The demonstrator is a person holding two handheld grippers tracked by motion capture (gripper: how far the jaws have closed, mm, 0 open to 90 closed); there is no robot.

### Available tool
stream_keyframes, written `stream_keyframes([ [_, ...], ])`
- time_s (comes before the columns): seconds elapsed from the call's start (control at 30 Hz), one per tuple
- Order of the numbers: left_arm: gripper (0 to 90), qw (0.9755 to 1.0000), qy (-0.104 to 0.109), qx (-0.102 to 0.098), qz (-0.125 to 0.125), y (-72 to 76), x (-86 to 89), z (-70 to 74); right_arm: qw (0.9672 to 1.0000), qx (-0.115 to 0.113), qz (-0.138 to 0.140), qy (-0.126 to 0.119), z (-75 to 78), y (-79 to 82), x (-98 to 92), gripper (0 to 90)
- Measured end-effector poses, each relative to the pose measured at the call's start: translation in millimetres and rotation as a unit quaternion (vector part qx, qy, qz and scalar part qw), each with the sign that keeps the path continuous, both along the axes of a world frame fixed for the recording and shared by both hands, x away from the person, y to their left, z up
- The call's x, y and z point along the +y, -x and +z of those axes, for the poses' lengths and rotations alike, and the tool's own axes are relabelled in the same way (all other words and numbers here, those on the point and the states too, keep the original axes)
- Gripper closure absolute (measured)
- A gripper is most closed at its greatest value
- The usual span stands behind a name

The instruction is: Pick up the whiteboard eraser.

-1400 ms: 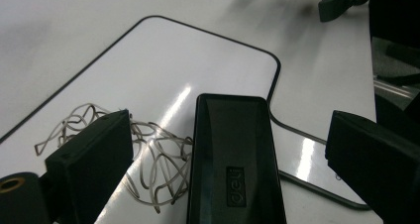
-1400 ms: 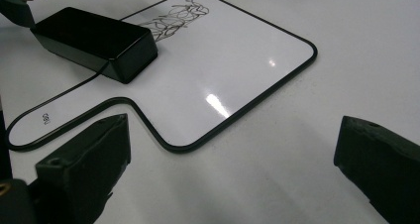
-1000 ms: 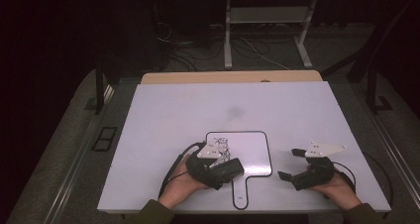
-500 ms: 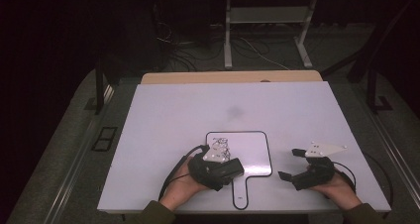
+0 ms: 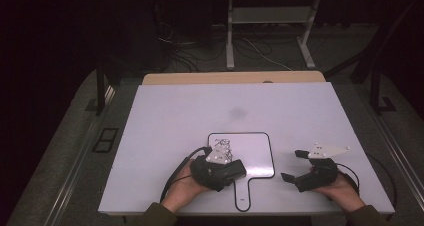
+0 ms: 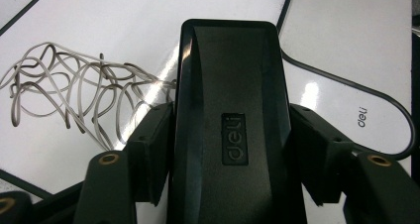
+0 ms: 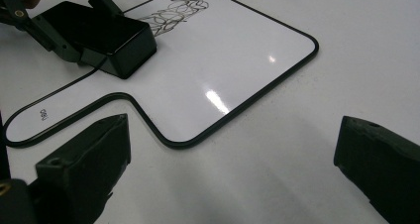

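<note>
Black plastic, that eraser (image 6: 230,130), a stiff, light block with a smooth glossy back that looked slippery, so the long flanks were the place to take it. It sat on the small whiteboard (image 5: 257,153), just beside the grey scribble (image 6: 74,92). The left gripper (image 6: 230,159) had just been closing, its jaws now clamped on both flanks. Off to the side on the white table (image 5: 200,106), the right gripper (image 7: 233,169) stood with jaws wide apart, holding nothing.

left tool (image 5: 235,169): black, brass screws | right tool (image 5: 291,166): black, grey plate | sleeves: olive
</note>
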State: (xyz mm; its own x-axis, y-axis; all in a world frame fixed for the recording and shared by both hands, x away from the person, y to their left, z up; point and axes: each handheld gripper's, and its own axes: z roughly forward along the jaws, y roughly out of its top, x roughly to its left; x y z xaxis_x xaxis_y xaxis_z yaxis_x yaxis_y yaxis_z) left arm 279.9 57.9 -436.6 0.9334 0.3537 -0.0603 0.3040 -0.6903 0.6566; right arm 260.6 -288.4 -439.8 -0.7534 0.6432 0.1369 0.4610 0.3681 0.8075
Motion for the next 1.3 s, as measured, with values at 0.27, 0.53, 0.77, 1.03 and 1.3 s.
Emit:
stream_keyframes([
  [0.27,38.9,1.0,-0.004,0.003,-0.002,-1.2,-0.2,0.5,1.0,-0.001,-0.001,0.0,0.0,0.1,-0.1,0.0],
  [0.53,39.2,0.9998,-0.001,0.018,-0.001,-3.8,-0.2,0.7,1.0,0.0,-0.004,-0.003,0.7,0.2,-1.5,0.0],
  [0.77,39.3,0.9998,-0.005,0.017,-0.005,-3.4,0.2,1.2,1.0,0.0,-0.002,-0.003,0.3,-0.5,-1.3,0.0],
  [1.03,39.4,0.9997,0.002,0.022,-0.007,-4.7,2.5,0.9,1.0,0.002,-0.002,-0.004,0.1,-2.5,-1.7,0.0],
  [1.3,39.5,0.9997,0.009,0.021,-0.004,-2.3,3.6,3.7,1.0,0.0,-0.003,-0.005,-0.2,-2.3,-1.5,0.0],
])
